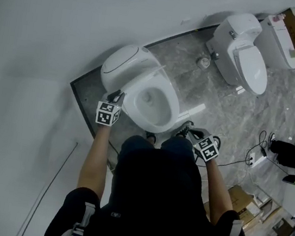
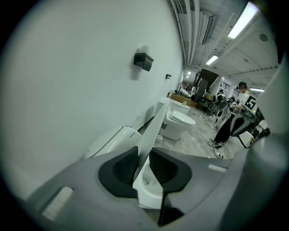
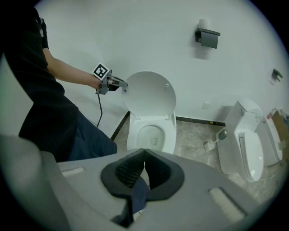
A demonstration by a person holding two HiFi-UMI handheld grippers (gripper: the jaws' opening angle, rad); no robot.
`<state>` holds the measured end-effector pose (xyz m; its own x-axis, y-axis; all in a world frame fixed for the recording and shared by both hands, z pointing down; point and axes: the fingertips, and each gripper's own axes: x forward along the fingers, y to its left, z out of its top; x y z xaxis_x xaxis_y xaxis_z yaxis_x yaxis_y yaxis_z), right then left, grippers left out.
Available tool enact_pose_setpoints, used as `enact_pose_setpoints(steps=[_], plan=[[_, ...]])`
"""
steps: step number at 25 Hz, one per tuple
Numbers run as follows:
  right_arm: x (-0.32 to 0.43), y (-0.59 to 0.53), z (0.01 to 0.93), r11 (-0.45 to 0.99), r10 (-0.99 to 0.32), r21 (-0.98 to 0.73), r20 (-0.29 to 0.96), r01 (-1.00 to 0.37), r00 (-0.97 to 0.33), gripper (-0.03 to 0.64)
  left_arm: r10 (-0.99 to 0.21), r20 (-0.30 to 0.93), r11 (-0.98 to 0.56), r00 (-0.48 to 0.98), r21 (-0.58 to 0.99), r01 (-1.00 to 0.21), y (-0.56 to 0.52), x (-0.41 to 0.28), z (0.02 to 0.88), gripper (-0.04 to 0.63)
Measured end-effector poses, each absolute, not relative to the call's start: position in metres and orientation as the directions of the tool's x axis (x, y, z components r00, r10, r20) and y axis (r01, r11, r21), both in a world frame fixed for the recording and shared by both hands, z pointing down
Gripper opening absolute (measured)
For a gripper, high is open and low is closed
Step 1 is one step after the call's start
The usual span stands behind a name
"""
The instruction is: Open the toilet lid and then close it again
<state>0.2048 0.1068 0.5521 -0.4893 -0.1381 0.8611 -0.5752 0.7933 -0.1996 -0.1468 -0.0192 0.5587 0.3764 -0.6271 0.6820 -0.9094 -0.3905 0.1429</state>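
Our own dark clothing (image 1: pixel 149 219) fills the bottom of the head view. Just beyond it, at lower right, our right claw (image 1: pixel 186 129) hangs closed and empty, pads together, well apart from the toilet (image 1: pixel 154 125). At centre left our left claw (image 1: pixel 119 95) straddles the side rim of the lid (image 3: pixel 150 94), which stands upright and open at the back of the toilet. The pads sit close on either side, but we judge them slack, not pinching. We reckon the lid is stiff, light, smooth plastic, likely slippery, swinging on hinges (image 3: pixel 166 116) at its foot. That side rim, far from the hinges, is the place to hold, lowering gently so it cannot slam. Farther off, at upper right, stands a second toilet (image 1: pixel 245 52).
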Motion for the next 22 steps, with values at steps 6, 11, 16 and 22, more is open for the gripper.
enact_pose_setpoints(steps=[6,11,16,22], plan=[[0.179,0.094,0.548,0.814,-0.128,-0.214,0.842,-0.54,-0.525,0.003,-0.607,0.688,-0.414,0.399,0.155,-0.897,0.002,-0.129,0.564,0.084],[0.154,0.089,0.549,0.823,-0.099,-0.251,0.82,-0.509,-0.564,0.003,-0.586,0.699,-0.436,0.41,0.154,-0.887,0.016,-0.114,0.569,0.092],[0.125,0.073,0.545,0.823,-0.096,-0.29,0.777,-0.489,-0.622,0.005,-0.561,0.719,-0.471,0.41,0.131,-0.873,0.028,-0.1,0.58,0.097],[0.105,0.044,0.539,0.77,-0.114,-0.371,0.72,-0.519,-0.684,0.039,-0.536,0.752,-0.486,0.383,0.096,-0.869,0.039,-0.081,0.585,0.101]])
